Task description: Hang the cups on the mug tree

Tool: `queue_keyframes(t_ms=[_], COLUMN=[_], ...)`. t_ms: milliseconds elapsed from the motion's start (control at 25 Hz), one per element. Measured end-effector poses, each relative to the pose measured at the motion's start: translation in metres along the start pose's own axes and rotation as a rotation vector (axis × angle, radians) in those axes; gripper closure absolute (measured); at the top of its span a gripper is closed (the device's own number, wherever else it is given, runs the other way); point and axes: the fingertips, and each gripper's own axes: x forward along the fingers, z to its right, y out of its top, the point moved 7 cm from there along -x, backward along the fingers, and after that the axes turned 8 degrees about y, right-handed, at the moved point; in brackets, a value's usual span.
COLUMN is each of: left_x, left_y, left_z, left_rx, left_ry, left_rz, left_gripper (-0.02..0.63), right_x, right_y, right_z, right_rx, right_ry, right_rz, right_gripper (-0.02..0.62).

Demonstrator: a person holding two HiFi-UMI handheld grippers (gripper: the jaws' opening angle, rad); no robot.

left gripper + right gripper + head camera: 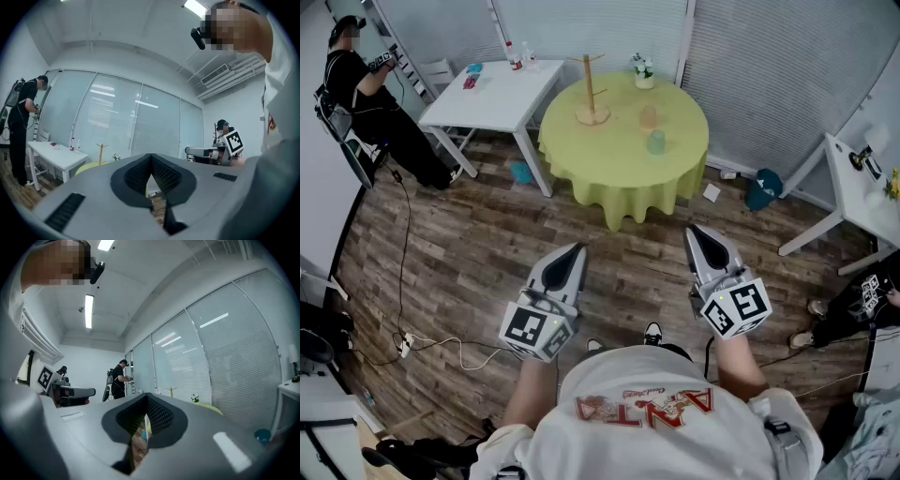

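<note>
Both pinched narrow, empty, held level: left tool, right tool. The orange cup and green cup stand on the yellow counter, well ahead of both tools, with the mug tree just beyond them, leftward. Likely step is the approach: walk in, spread the right tool's jaws before the nearer green cup, grip its wall, leave the handle free for a peg
</note>
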Motion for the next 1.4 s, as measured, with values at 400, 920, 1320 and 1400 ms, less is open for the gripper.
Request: queue_keyframes(t_ms=[400,920,1320,1400], left_x=[0.004,0.034,0.085,0.093], left_y=[0.005,-0.012,-0.035,-0.037], left_z=[0.000,0.016,0.066,0.067], left_rx=[0.007,-0.021,-0.007,-0.002], left_ry=[0.012,0.036,0.092,0.100], left_rz=[0.003,-0.026,-0.062,-0.076], left_gripper=[0.598,0.598,0.598,0.598], right_x=[0.007,-0.002,-0.013,-0.008], right_y=[-0.003,-0.016,-0.044,-0.048], right_z=[0.005,0.045,0.126,0.132], right_rx=[-0.003,0.130,0.195,0.195], right_ry=[0.005,0.063,0.154,0.171], right_rz=[-0.010,0.020,-0.035,-0.039], right_gripper=[0.594,0.594,0.594,0.594])
